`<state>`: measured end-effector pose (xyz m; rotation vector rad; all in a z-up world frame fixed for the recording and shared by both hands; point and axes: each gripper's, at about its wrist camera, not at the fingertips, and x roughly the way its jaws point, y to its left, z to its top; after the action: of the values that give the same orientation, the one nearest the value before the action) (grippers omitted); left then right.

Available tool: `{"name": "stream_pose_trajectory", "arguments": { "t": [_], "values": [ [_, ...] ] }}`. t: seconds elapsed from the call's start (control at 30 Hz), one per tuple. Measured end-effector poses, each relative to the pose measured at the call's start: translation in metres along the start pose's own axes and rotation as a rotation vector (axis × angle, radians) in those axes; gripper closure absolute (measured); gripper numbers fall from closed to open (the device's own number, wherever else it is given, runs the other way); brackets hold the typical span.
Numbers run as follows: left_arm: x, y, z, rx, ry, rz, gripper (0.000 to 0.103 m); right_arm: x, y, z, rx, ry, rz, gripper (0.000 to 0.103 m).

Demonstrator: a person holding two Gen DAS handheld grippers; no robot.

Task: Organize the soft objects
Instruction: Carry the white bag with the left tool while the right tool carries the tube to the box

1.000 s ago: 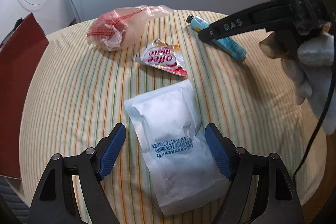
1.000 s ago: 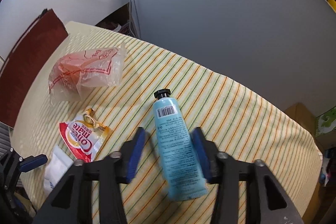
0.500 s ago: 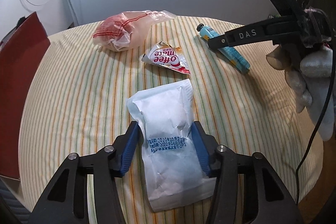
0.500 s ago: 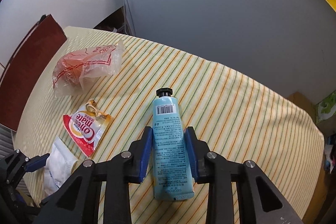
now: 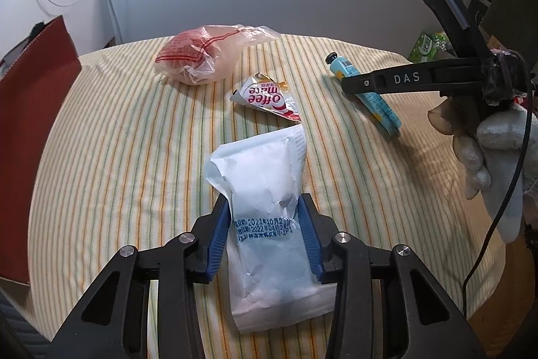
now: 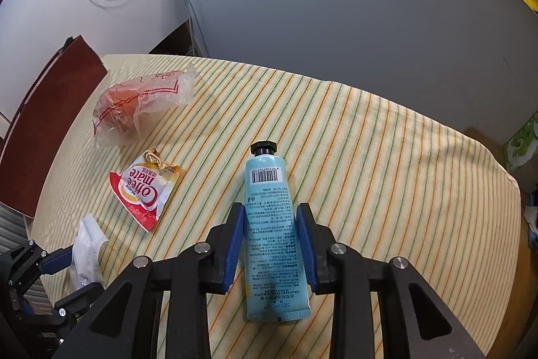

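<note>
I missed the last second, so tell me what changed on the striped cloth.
Both tools closed in. The left tool went from open around the white pouch to clamping it. The right tool closed on the blue tube. The Coffee mate sachet and plastic bag stayed put.

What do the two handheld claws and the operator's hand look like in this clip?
Both claws, left and right, have black angular frames with silver bolts and ribbed blue pads. The right one's side reads "DAS" in white, with a black cable hanging off it. The hand holding it wears a white knit glove.
</note>
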<state>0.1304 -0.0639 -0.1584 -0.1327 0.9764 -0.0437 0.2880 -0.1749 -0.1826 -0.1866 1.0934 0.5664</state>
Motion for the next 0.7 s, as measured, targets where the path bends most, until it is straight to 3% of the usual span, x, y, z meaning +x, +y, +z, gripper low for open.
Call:
{"name": "stream_pose_trajectory", "arguments": {
  "t": [0.4,0.7],
  "values": [
    [-0.029,0.013,0.005,-0.001,-0.061,-0.033,0.064,-0.040,0.006,-0.008,0.008,-0.070,0.025,0.075],
    [-0.075,0.049,0.013,-0.022,-0.151,-0.026,0.064,-0.070,0.048,0.009,-0.032,-0.130,0.064,0.075]
  ]
}}
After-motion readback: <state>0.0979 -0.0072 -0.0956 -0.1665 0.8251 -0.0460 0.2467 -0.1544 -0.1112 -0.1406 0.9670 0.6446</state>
